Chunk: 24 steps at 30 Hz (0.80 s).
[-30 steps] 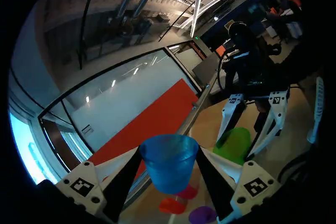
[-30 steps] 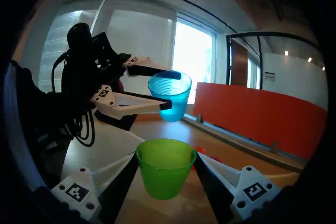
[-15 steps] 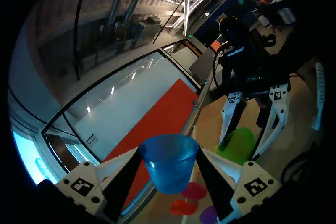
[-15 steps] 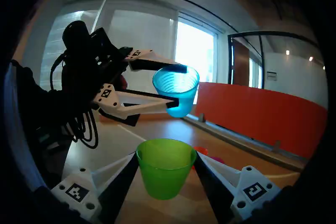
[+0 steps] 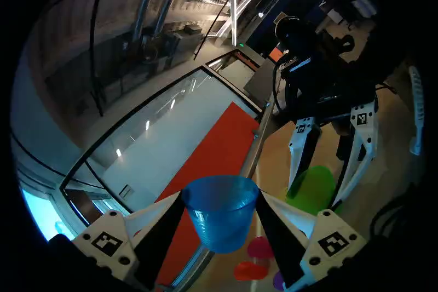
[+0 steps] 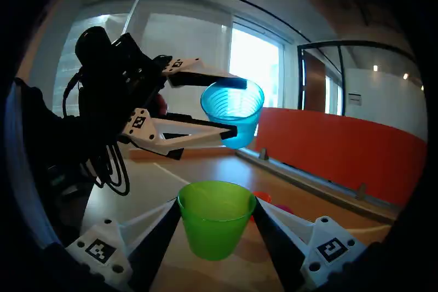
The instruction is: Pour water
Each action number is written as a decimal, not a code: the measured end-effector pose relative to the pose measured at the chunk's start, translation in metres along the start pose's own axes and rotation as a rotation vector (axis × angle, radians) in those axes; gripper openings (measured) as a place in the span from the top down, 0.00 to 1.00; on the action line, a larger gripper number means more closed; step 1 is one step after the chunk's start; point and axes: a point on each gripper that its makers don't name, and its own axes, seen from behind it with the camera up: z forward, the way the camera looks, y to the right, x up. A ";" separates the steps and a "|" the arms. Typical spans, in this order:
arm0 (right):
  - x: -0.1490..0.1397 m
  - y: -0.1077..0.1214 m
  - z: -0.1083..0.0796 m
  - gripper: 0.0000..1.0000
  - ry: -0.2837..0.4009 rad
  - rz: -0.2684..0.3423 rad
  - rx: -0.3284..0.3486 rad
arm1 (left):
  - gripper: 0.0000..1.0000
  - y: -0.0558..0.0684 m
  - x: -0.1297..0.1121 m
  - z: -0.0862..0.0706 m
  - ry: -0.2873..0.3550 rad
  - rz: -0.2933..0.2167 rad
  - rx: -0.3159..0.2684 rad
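1. My left gripper (image 5: pixel 220 200) is clamped on the blue cup (image 5: pixel 220 225), both fingers pressing its sides.
2. My right gripper (image 6: pixel 217 204) is clamped on the green cup (image 6: pixel 215 229), upright above the wooden table (image 6: pixel 208 163).
3. I see the blue cup higher, beyond the green one.

In the left gripper view the fingers (image 5: pixel 298 149) of the right gripper (image 5: pixel 315 198) cover part of the green cup (image 5: pixel 320 179), and the left gripper (image 5: pixel 220 207) hides most of a purple piece (image 5: pixel 277 280). In the right gripper view the green cup hides most of a red piece (image 6: pixel 261 195). Whether the blue cup (image 5: pixel 220 221) holds water cannot be told.
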 end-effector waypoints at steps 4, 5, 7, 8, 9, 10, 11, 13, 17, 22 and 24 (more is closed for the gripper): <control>0.001 0.000 0.001 0.08 0.002 0.003 0.001 | 0.12 0.000 0.002 0.003 0.003 0.016 -0.002; 0.001 0.000 0.001 0.08 0.003 0.003 0.002 | 0.12 0.000 0.002 0.004 0.004 0.021 -0.002; 0.002 0.000 0.001 0.08 0.004 0.003 0.003 | 0.12 0.000 0.003 0.005 0.006 0.031 -0.003; 0.002 0.000 0.001 0.08 0.004 0.003 0.003 | 0.12 0.000 0.004 0.006 0.007 0.037 -0.004; 0.002 0.000 0.001 0.08 0.004 0.003 0.003 | 0.12 0.000 0.004 0.007 0.007 0.043 -0.004; 0.002 0.000 0.001 0.07 0.005 0.002 0.003 | 0.12 0.000 0.005 0.007 0.008 0.048 -0.004; 0.002 0.000 0.001 0.07 0.005 0.002 0.003 | 0.12 0.000 0.006 0.008 0.009 0.055 -0.004; 0.002 0.001 0.000 0.07 0.006 0.002 0.002 | 0.12 -0.001 0.007 0.009 0.011 0.066 -0.002; 0.002 0.002 -0.001 0.08 0.007 0.002 0.001 | 0.12 0.000 0.009 0.011 0.017 0.089 0.001; 0.002 0.003 -0.002 0.07 0.008 0.002 -0.002 | 0.12 0.001 0.011 0.013 0.021 0.121 0.002; 0.002 0.004 -0.003 0.08 0.008 0.002 -0.003 | 0.12 0.001 0.012 0.013 0.023 0.136 0.003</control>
